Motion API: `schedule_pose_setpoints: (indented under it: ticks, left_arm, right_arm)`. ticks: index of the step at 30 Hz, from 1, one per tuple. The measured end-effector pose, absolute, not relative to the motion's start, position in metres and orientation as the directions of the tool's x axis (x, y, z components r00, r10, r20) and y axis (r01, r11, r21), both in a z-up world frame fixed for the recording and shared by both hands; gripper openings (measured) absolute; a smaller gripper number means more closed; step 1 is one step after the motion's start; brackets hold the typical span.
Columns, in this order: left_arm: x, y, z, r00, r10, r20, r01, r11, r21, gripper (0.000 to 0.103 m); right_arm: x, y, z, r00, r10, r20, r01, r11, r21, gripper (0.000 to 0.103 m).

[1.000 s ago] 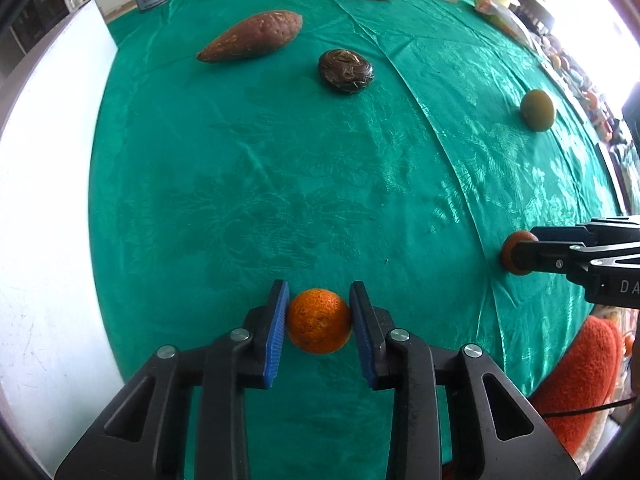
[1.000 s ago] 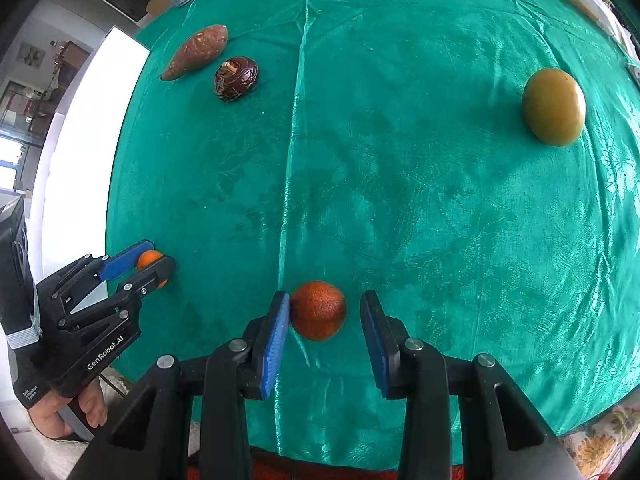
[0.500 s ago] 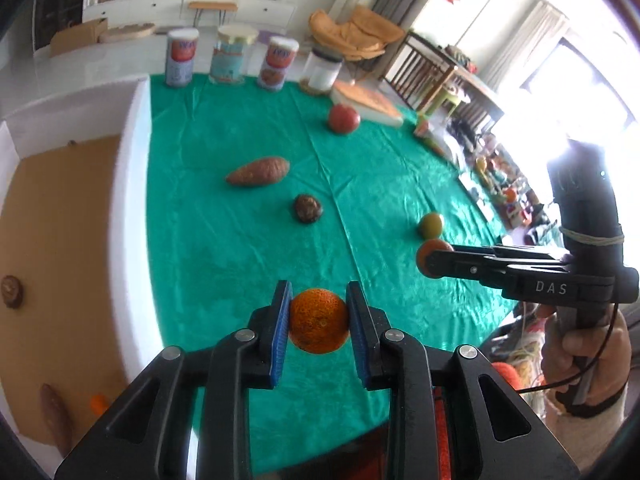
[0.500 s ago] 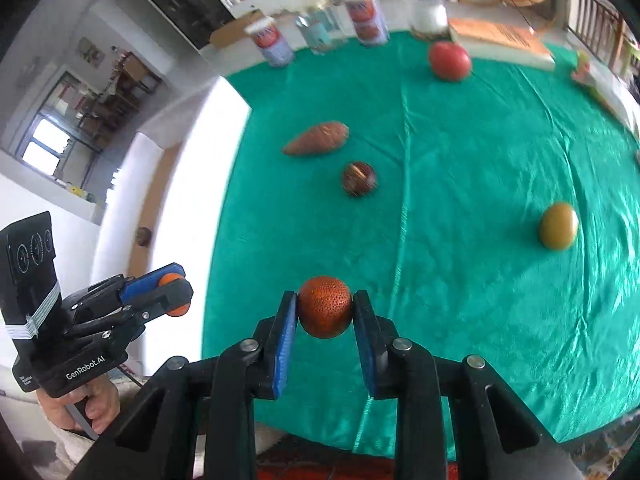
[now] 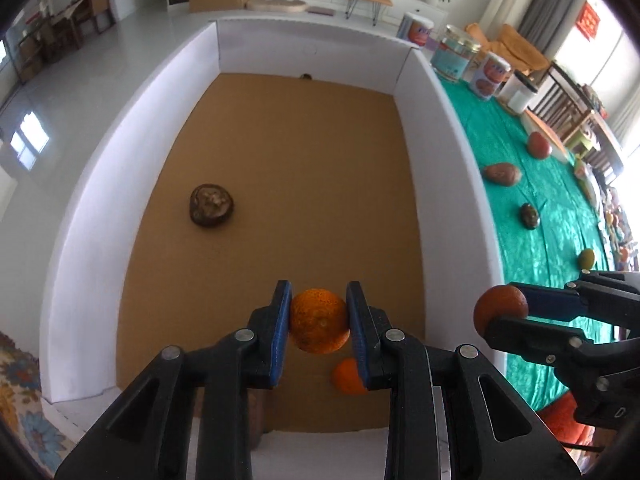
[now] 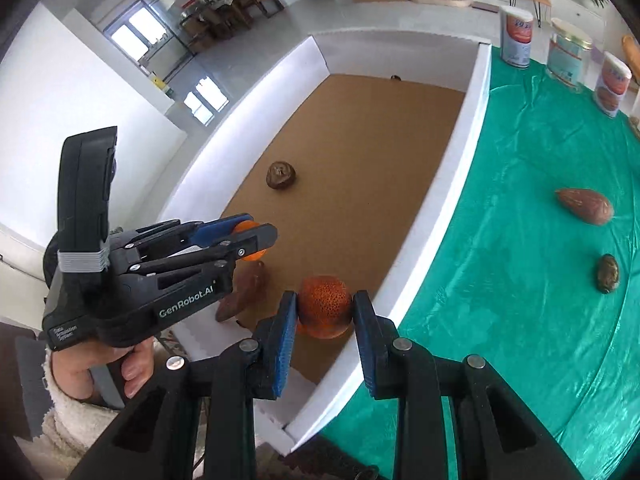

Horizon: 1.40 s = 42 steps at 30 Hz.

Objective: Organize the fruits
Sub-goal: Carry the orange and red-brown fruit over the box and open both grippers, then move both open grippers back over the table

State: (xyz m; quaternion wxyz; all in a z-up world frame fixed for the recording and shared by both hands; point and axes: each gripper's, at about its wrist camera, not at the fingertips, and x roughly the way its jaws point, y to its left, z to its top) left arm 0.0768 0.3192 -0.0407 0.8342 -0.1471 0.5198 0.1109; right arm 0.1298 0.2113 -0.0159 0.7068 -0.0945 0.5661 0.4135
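My left gripper (image 5: 319, 322) is shut on a bright orange (image 5: 318, 320) and holds it above the near end of a white-walled box (image 5: 440, 152) with a brown floor. My right gripper (image 6: 325, 312) is shut on a darker orange fruit (image 6: 326, 306), held over the box's near right wall (image 6: 460, 184). In the left wrist view the right gripper (image 5: 500, 312) hangs at the box's right wall. In the right wrist view the left gripper (image 6: 250, 236) hovers over the box. Inside lie a dark brown round fruit (image 5: 211, 205), another orange (image 5: 347, 376) and a sweet potato (image 6: 244, 292).
On the green cloth (image 6: 540, 240) lie a sweet potato (image 6: 585, 206), a dark brown fruit (image 6: 608, 273), a green fruit (image 5: 586, 259) and a red fruit (image 5: 539, 146). Several cans and jars (image 6: 566, 58) stand at the table's far edge. A small dark item (image 5: 306, 76) lies by the box's far wall.
Both grippers closed on their oranges, lifted them off the green cloth and swung left over the white box.
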Motion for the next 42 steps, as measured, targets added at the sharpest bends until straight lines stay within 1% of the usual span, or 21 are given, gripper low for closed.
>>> schedule_pose_setpoints:
  ticks: [3, 5, 6, 7, 8, 9, 10, 11, 12, 13, 14, 15, 16, 18, 21, 23, 26, 29, 33, 37, 42]
  left_arm:
    - [0.075, 0.323, -0.053, 0.41, 0.046, -0.911, -0.346, 0.932, -0.109, 0.03]
    - [0.074, 0.323, -0.058, 0.399, 0.051, -0.916, -0.349, 0.932, -0.1, 0.032]
    - [0.074, 0.323, -0.059, 0.399, 0.053, -0.916, -0.351, 0.931, -0.099, 0.037]
    - [0.075, 0.323, -0.059, 0.401, 0.058, -0.914, -0.353, 0.931, -0.096, 0.044]
    - [0.074, 0.322, -0.057, 0.409, 0.067, -0.91, -0.356, 0.93, -0.091, 0.048]
    - [0.073, 0.321, -0.052, 0.423, 0.082, -0.903, -0.359, 0.929, -0.084, 0.055]
    - [0.072, 0.318, -0.045, 0.443, 0.096, -0.891, -0.36, 0.93, -0.079, 0.059]
    - [0.071, 0.314, -0.037, 0.468, 0.107, -0.877, -0.357, 0.931, -0.076, 0.06]
    - [0.07, 0.308, -0.029, 0.494, 0.114, -0.862, -0.35, 0.933, -0.077, 0.061]
    - [0.07, 0.301, -0.021, 0.523, 0.112, -0.845, -0.338, 0.937, -0.084, 0.063]
    - [0.07, 0.291, -0.012, 0.553, 0.105, -0.827, -0.319, 0.943, -0.094, 0.064]
    - [0.07, 0.279, -0.004, 0.58, 0.096, -0.809, -0.296, 0.95, -0.1, 0.066]
    - [0.071, 0.266, 0.004, 0.604, 0.083, -0.792, -0.269, 0.958, -0.105, 0.067]
    - [0.075, 0.232, 0.016, 0.645, 0.03, -0.763, -0.196, 0.972, -0.127, 0.068]
    - [0.084, 0.172, 0.02, 0.668, -0.101, -0.737, -0.056, 0.981, -0.185, 0.074]
    - [0.093, 0.129, 0.012, 0.646, -0.191, -0.739, 0.039, 0.975, -0.218, 0.074]
    - [0.112, 0.069, -0.019, 0.583, -0.256, -0.771, 0.131, 0.966, -0.222, 0.074]
    - [0.132, 0.028, -0.057, 0.545, -0.215, -0.81, 0.163, 0.975, -0.15, 0.074]
    - [0.155, 0.022, -0.095, 0.555, -0.111, -0.824, 0.106, 0.992, -0.062, 0.074]
    - [0.172, 0.029, -0.113, 0.585, -0.051, -0.81, 0.066, 0.998, -0.016, 0.074]
    - [0.178, 0.033, -0.122, 0.604, -0.035, -0.796, 0.058, 0.998, 0.0, 0.074]
  right_arm:
    - [0.132, 0.228, -0.037, 0.011, 0.433, -0.901, -0.694, 0.652, 0.304, 0.03]
    - [0.132, 0.234, -0.043, 0.002, 0.422, -0.906, -0.693, 0.654, 0.303, 0.033]
    - [0.133, 0.234, -0.043, 0.006, 0.429, -0.903, -0.692, 0.653, 0.306, 0.041]
    - [0.133, 0.232, -0.04, 0.013, 0.441, -0.898, -0.695, 0.649, 0.309, 0.044]
    - [0.131, 0.227, -0.035, 0.022, 0.45, -0.893, -0.697, 0.647, 0.309, 0.045]
    - [0.131, 0.218, -0.03, 0.037, 0.461, -0.886, -0.698, 0.646, 0.307, 0.045]
    - [0.13, 0.208, -0.023, 0.058, 0.475, -0.878, -0.702, 0.645, 0.303, 0.045]
    - [0.129, 0.196, -0.017, 0.089, 0.485, -0.87, -0.706, 0.647, 0.289, 0.045]
    - [0.129, 0.183, -0.01, 0.13, 0.488, -0.863, -0.707, 0.656, 0.264, 0.049]
    - [0.129, 0.165, -0.004, 0.179, 0.488, -0.854, -0.706, 0.668, 0.234, 0.057]
    - [0.127, 0.145, -0.002, 0.233, 0.485, -0.843, -0.7, 0.685, 0.202, 0.063]
    - [0.126, 0.122, -0.002, 0.289, 0.477, -0.83, -0.683, 0.711, 0.17, 0.073]
    - [0.125, 0.096, -0.004, 0.341, 0.464, -0.818, -0.656, 0.741, 0.146, 0.077]
    - [0.127, 0.04, -0.018, 0.443, 0.409, -0.798, -0.574, 0.813, 0.098, 0.078]
    - [0.137, -0.052, -0.049, 0.564, 0.237, -0.791, -0.378, 0.926, 0.008, 0.078]
    - [0.144, -0.109, -0.07, 0.596, 0.13, -0.793, -0.229, 0.973, -0.013, 0.078]
    - [0.146, -0.171, -0.086, 0.608, 0.046, -0.793, -0.062, 0.998, 0.01, 0.078]
    - [0.153, -0.194, -0.092, 0.594, 0.047, -0.803, 0.015, 0.997, 0.07, 0.078]
    - [0.156, -0.17, -0.089, 0.626, 0.03, -0.779, -0.049, 0.999, -0.002, 0.078]
    - [0.156, -0.148, -0.098, 0.629, 0.06, -0.775, -0.12, 0.992, -0.021, 0.078]
    - [0.164, -0.152, -0.107, 0.614, 0.066, -0.787, -0.104, 0.995, 0.003, 0.078]
